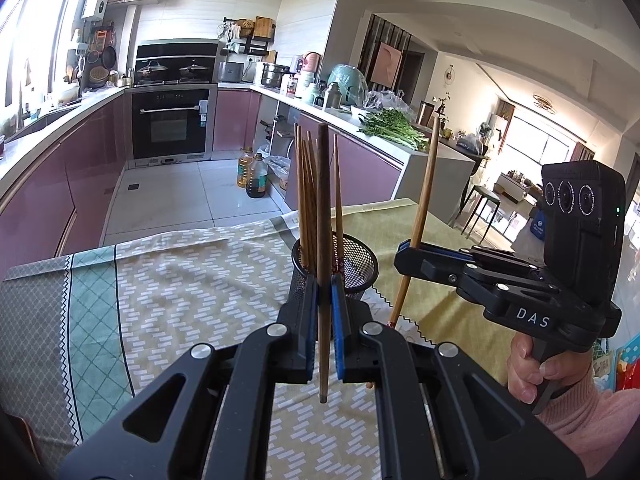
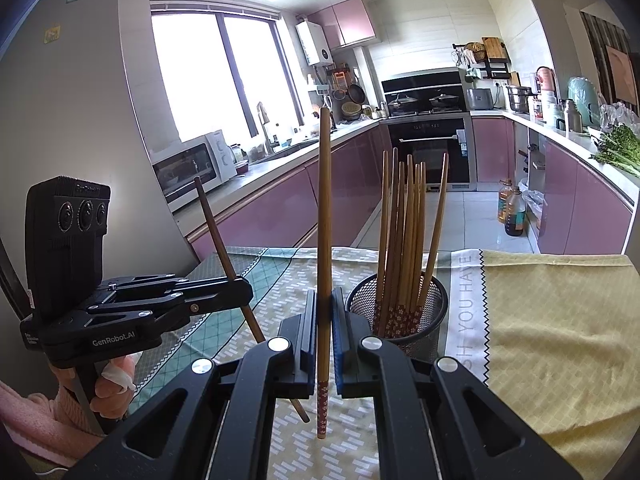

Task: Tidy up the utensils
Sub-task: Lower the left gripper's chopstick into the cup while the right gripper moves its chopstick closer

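Observation:
A black mesh cup (image 1: 356, 268) (image 2: 432, 312) stands on the cloth-covered table and holds several light wooden chopsticks (image 2: 404, 240) upright. My left gripper (image 1: 325, 292) is shut on a dark brown chopstick (image 1: 323, 208), held upright just in front of the cup; it also shows in the right wrist view (image 2: 242, 292). My right gripper (image 2: 324, 304) is shut on a light chopstick with a red flowered end (image 2: 325, 200), upright, left of the cup; it shows in the left wrist view (image 1: 404, 252) to the cup's right.
The table carries a green and yellow patterned cloth (image 1: 192, 288) and a yellow cloth (image 2: 552, 340). Beyond the table edge lie the kitchen floor, pink cabinets (image 1: 48, 184), oil bottles (image 1: 252, 174) and a counter with greens (image 1: 392, 128).

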